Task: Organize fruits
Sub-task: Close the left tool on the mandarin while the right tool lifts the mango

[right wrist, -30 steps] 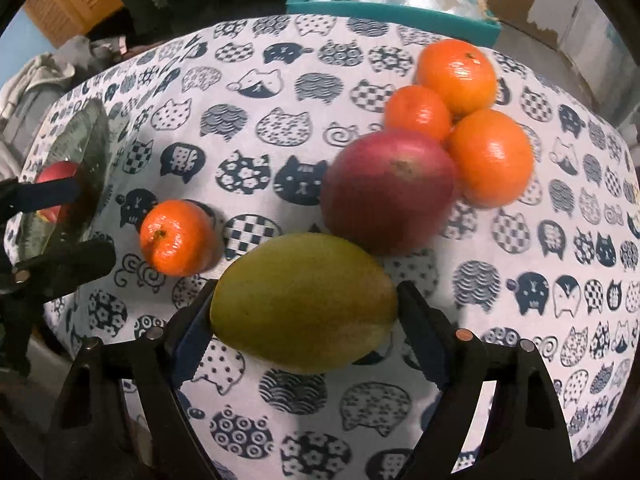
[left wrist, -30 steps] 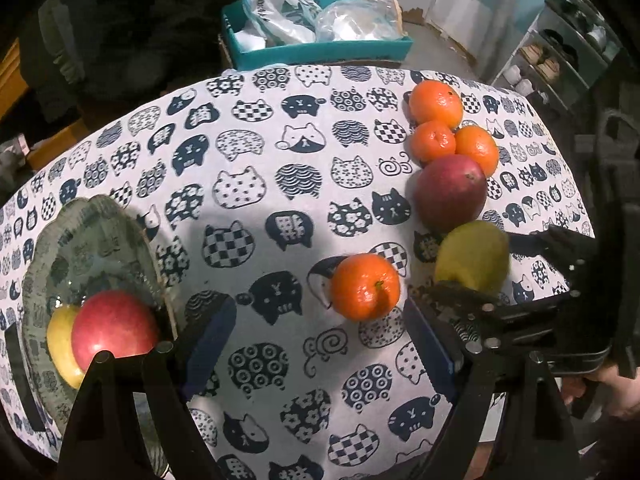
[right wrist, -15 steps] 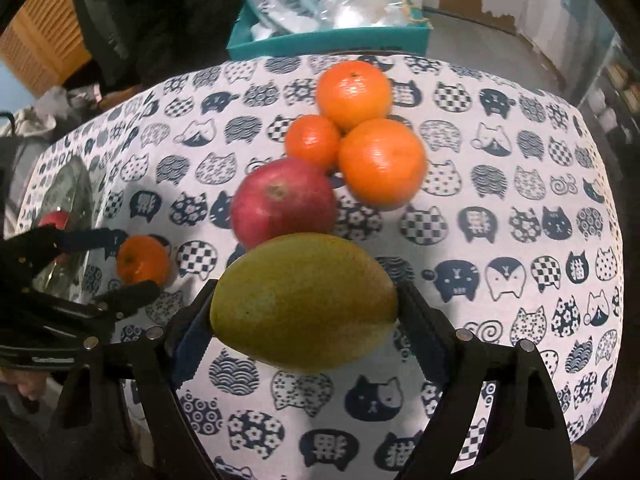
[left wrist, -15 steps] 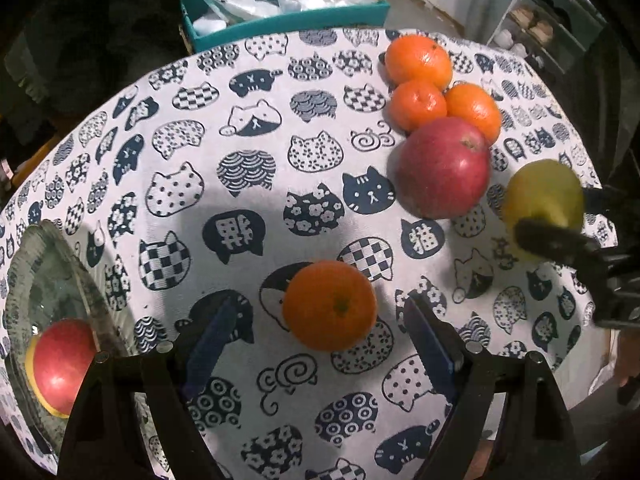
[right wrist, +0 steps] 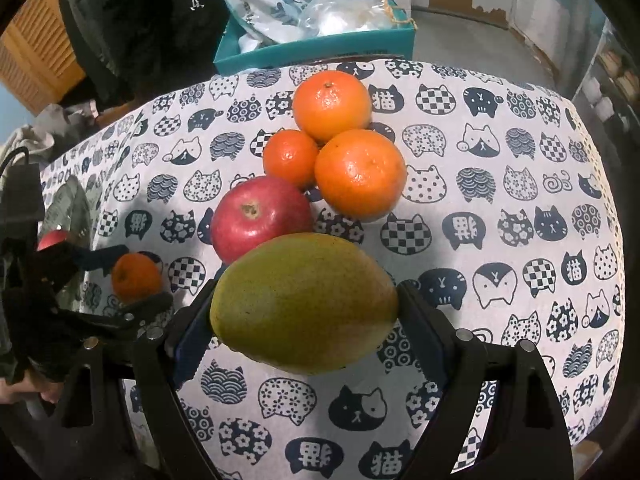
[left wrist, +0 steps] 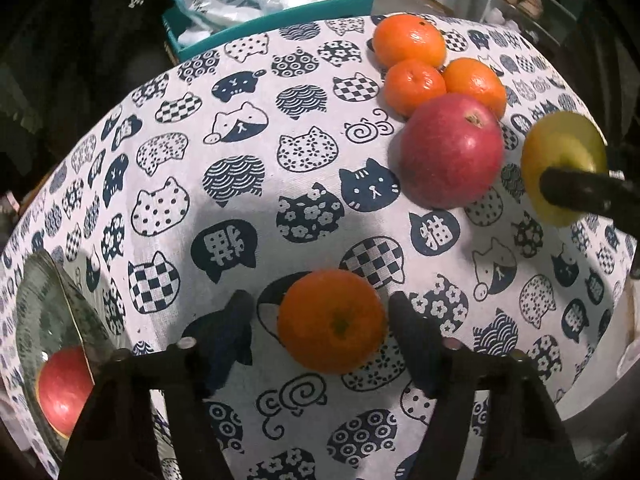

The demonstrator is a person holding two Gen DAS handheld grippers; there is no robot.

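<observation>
A lone orange [left wrist: 332, 320] lies on the cat-print cloth [left wrist: 240, 140] between the fingers of my left gripper [left wrist: 322, 316]. Its jaws are closing: the right pad is at the orange's skin and a narrow gap shows at the left pad. My right gripper [right wrist: 304, 308] is shut on a green-yellow mango [right wrist: 304, 300] and holds it above the cloth. In the left wrist view the mango [left wrist: 560, 160] hangs at the right edge. A red apple [left wrist: 452, 152] and three oranges [left wrist: 408, 40] sit grouped at the back right.
A glass bowl [left wrist: 52, 300] at the left table edge holds a red apple [left wrist: 60, 388]. A teal box [left wrist: 280, 20] of plastic bags stands behind the table. The table's edge runs close at the right. A hand [right wrist: 20, 388] shows at lower left in the right wrist view.
My left gripper dropped closer over the lone orange and its jaws narrowed around it. The right gripper carried the mango up off the cloth, away from the apple.
</observation>
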